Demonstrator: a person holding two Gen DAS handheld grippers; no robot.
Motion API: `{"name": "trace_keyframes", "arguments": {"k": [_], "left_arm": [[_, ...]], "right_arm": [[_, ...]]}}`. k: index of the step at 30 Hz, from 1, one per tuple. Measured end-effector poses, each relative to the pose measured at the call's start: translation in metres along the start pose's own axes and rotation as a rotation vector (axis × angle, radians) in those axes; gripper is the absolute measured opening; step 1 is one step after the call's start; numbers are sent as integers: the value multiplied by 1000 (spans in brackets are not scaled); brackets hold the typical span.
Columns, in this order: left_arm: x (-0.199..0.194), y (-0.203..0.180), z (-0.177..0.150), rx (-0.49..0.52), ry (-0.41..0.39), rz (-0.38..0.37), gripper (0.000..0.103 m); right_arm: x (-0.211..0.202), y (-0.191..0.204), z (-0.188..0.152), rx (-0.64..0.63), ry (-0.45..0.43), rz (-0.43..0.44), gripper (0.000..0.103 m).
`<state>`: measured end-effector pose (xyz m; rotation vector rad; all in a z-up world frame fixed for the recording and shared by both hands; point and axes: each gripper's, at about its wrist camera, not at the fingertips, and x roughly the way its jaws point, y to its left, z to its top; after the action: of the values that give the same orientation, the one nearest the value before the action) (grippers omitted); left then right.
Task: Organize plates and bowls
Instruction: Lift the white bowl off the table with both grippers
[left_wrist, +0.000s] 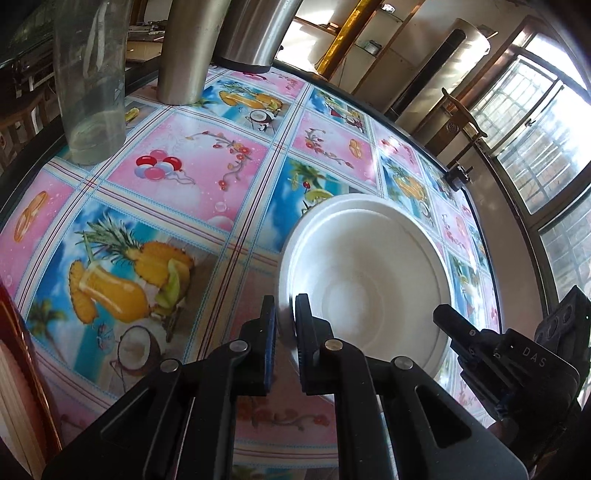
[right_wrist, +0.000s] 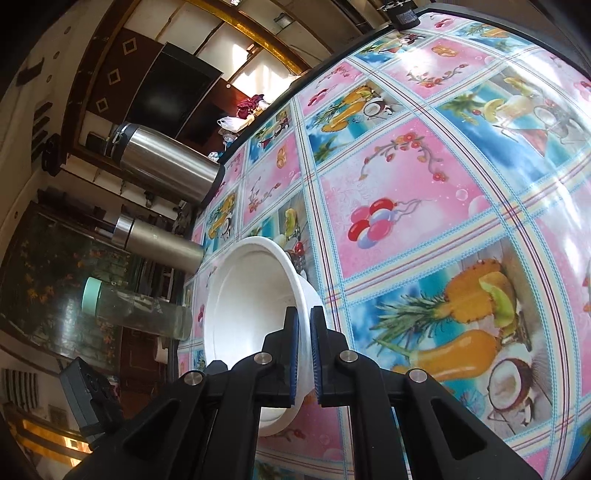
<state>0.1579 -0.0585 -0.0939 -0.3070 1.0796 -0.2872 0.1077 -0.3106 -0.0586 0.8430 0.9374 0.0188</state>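
White foam bowl (left_wrist: 364, 273), just one I can see: my left tongs (left_wrist: 285, 332) and right tongs (right_wrist: 304, 350) both pinch its rim above the worktop (left_wrist: 177, 184), near two steel flasks (right_wrist: 166, 166).

Two steel flasks (right_wrist: 166, 162) (right_wrist: 159, 243), clear bottle (right_wrist: 136, 310), fruit-print tablecloth (right_wrist: 406, 206).

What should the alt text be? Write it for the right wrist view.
The right gripper pinches the rim of a white bowl above a fruit-print tablecloth. Two steel flasks and a clear bottle stand behind.
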Motion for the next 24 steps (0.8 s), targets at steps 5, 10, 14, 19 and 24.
{"name": "trace_keyframes", "arguments": {"k": [5,10,14,19,24], "left_arm": [[-15,-5,-20,43,2,11,8],[-32,-10,-40,88,-7,31,8],[-43,-6,-52,96,-14,34,9],[-58,-4,-66,119,-37,55,9],[-73,0,-72,131,-63,61,10]], "right_arm": [[-17,-13,-21,19,-10,21,7],[-30,-17,-40,3,-15,16,7],[-37,-16,-52,-12,-8,22,7],[-49,-8,-67,-44,-20,28,7],[-59,3,-76,-72,-35,42,7]]}}
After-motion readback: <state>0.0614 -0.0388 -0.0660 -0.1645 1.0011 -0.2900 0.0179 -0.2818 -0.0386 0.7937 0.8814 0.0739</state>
